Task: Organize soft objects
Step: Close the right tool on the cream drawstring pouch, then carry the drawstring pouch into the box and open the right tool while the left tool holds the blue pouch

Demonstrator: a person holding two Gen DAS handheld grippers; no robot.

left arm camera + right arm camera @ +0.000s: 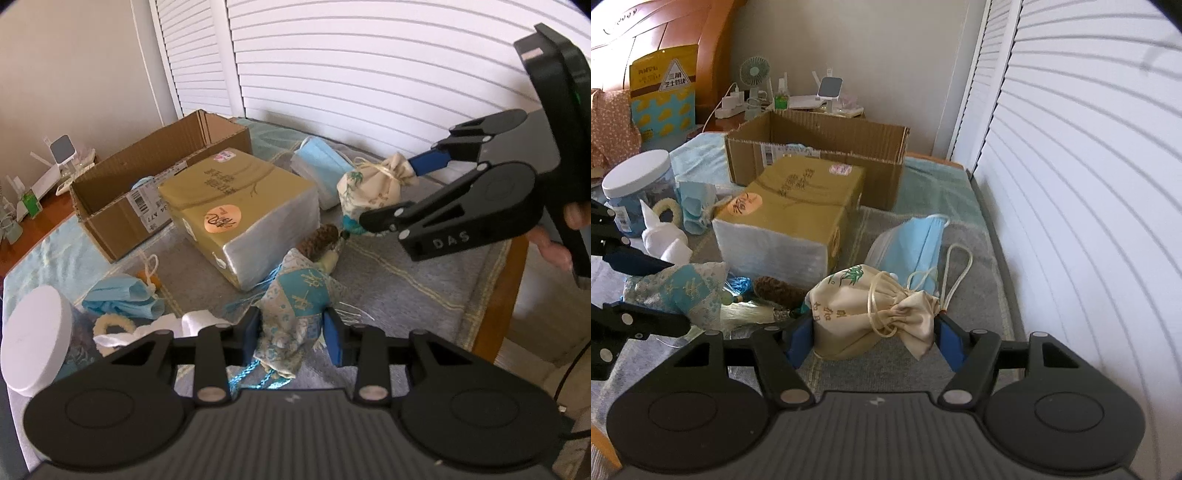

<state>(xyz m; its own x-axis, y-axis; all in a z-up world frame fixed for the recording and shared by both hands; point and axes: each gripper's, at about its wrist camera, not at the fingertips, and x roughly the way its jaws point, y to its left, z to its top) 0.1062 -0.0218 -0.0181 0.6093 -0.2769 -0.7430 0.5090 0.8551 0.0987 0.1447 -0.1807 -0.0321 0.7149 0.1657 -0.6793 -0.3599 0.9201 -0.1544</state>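
Held the blue brocade sachet (295, 295) pinched narrow between the pads of the left hand-held gripper (293, 325), long axis running straight ahead along the fingers, tassel cords trailing back under the jaws. Lay with its far end down on the grey cloth of the tabletop (979, 295). Straddled the cream drawstring pouch (849, 306) with the right hand-held gripper (873, 339), set wide, one blue pad against each flank, tied neck turned toward the right-hand pad; looked closed on it, though only lightly. Sat upright on the cloth, directly between those fingers. Stood just beyond both bundles, ahead of the right hand-held gripper and a little to its left, the gold wrapped box (790, 206), and behind that the open cardboard box (882, 177). Judged that carton the likely destination: farther ahead for both hands, left hand-held gripper apparently somewhat nearer. Rested ahead-right of the pouch, touching it, a blue face mask (916, 247).
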